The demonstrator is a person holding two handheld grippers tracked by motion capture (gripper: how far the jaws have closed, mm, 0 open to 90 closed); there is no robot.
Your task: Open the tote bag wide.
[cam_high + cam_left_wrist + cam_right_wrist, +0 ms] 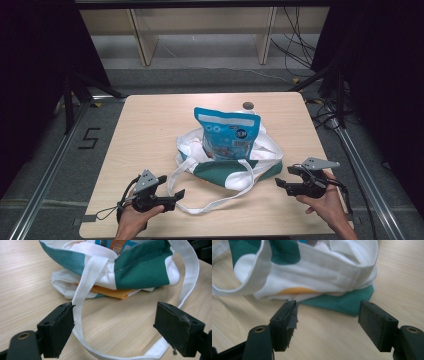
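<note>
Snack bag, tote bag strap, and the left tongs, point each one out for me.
snack bag (227, 131), high view, on its blue front.
tote bag strap (86, 280), left gripper view, on the white band.
left tongs (170, 192), high view, midway between the tips.

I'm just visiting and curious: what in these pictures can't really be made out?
- Snack packet: its print is too small to read in the high view; its lower part sits hidden inside the tote bag.
- Orange patch under the bag: the folded cloth covers most of it in the left gripper view.
- Dark round thing on the table: too small to identify.
</note>
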